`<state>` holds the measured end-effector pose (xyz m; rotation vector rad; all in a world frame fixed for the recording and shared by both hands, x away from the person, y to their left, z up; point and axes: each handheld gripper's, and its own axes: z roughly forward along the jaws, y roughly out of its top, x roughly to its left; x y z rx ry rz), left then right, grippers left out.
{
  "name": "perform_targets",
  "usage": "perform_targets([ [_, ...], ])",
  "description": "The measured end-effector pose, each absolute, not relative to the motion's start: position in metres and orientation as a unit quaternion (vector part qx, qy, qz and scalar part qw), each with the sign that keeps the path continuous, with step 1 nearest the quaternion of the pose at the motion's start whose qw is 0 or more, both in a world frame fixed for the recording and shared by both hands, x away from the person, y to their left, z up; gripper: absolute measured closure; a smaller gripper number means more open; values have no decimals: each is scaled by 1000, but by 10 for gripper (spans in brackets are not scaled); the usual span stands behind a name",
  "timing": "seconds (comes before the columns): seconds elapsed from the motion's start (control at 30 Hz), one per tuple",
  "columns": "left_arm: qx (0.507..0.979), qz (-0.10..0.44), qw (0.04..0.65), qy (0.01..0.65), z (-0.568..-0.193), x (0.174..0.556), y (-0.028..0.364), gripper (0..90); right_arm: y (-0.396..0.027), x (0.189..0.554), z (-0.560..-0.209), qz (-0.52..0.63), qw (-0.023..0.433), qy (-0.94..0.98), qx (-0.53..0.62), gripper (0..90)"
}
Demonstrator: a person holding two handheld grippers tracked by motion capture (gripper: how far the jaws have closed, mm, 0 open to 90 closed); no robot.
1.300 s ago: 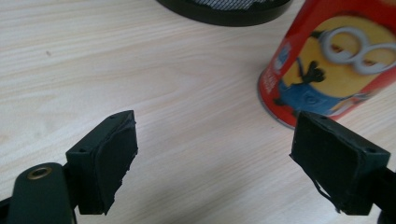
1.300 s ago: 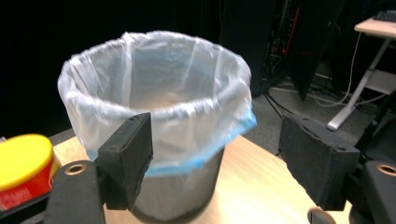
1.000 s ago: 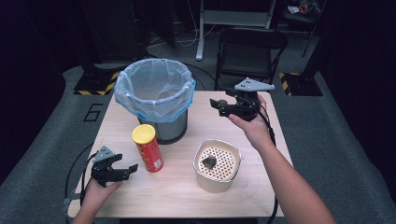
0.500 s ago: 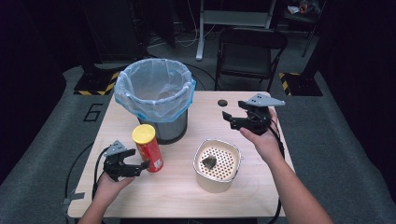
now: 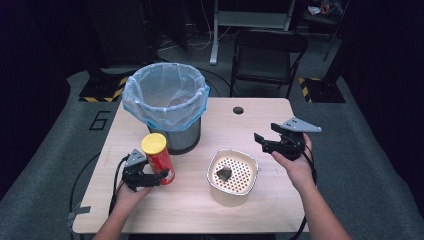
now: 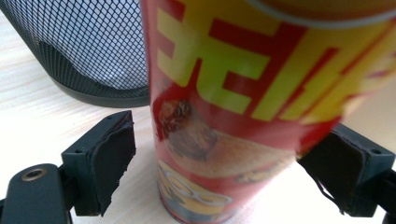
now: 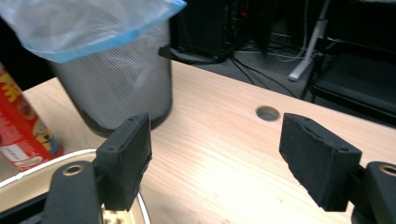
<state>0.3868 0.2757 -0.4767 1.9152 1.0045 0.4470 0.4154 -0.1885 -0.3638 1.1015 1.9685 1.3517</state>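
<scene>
A red chip can [image 5: 158, 159] with a yellow lid stands upright on the wooden table [image 5: 260, 115], in front of the mesh bin [image 5: 165, 102]. My left gripper [image 5: 159, 179] is open, with its jaws on either side of the can's lower part. In the left gripper view the can [image 6: 243, 70] stands between the pads of the left gripper [image 6: 224, 168], and a gap shows at the left pad. My right gripper [image 5: 261, 142] is open and holds nothing. It hovers just right of the cream perforated bowl [image 5: 246, 192]. In the right gripper view the right gripper [image 7: 224, 163] points at the bin [image 7: 116, 84].
The bin has a clear bag with a blue rim. A dark lump [image 5: 223, 173] lies inside the bowl. A cable hole [image 5: 238, 110] sits at the table's far edge. A folding chair [image 5: 270, 55] stands behind the table.
My left gripper slid right until its jaws came around the can. My right hand came down and nearer, from beyond the bowl to its right side.
</scene>
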Motion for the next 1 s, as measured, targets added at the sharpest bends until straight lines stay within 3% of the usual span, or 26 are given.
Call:
perform_targets([
  [0.27,765,202,462,400,-479,389,269,140,-214,401,-386,488,274,707,432,250],
  [0.4,766,202,463,396,-483,389,269,216,-222,393,-401,471,287,706,443,250],
  [0.57,767,220,457,393,-481,386,266,234,-229,383,-423,450,301,704,460,252],
  [1.0,763,227,463,391,-472,381,268,241,-236,383,-461,421,288,710,486,263],
])
